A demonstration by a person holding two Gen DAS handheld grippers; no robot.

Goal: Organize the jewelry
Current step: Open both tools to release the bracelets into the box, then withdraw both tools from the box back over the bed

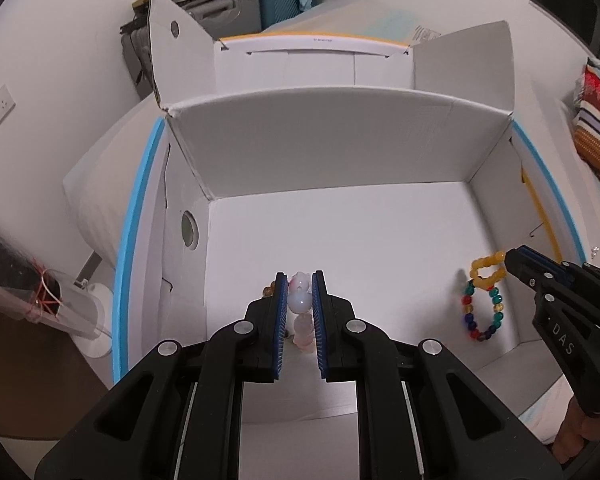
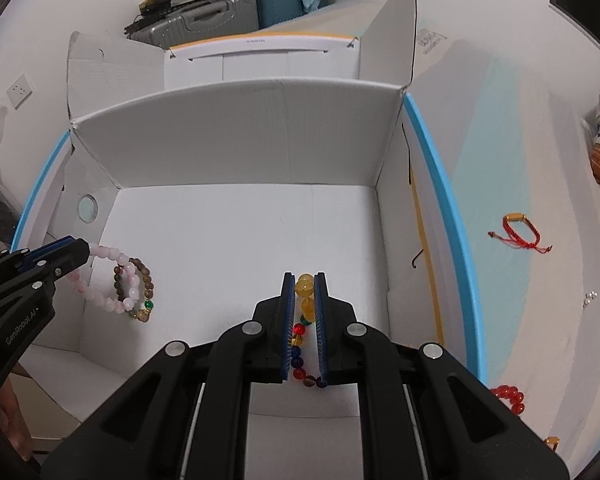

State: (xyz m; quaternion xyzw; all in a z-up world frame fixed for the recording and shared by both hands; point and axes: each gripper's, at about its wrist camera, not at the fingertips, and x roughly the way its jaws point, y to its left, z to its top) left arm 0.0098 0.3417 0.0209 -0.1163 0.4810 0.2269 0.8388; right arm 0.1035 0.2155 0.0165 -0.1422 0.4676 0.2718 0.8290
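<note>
An open white cardboard box [image 1: 340,224] holds both grippers. My left gripper [image 1: 300,280] is shut on a pale pink bead bracelet [image 1: 300,302]; in the right wrist view that bracelet [image 2: 100,276] hangs from it, with a brown bead bracelet [image 2: 142,280] hanging through it. My right gripper [image 2: 304,278] is shut on a yellow bead bracelet [image 2: 305,290], and a multicoloured bead bracelet [image 2: 298,354] hangs from that. In the left wrist view the yellow bracelet [image 1: 488,270] and the multicoloured bracelet [image 1: 482,312] hang at the box's right side.
On the pale blue surface right of the box lie a red cord bracelet [image 2: 520,232], a red bead bracelet [image 2: 510,396] and a small white bead piece [image 2: 590,298]. The box flaps [image 2: 396,36] stand upright. Suitcases [image 2: 228,8] stand at the back.
</note>
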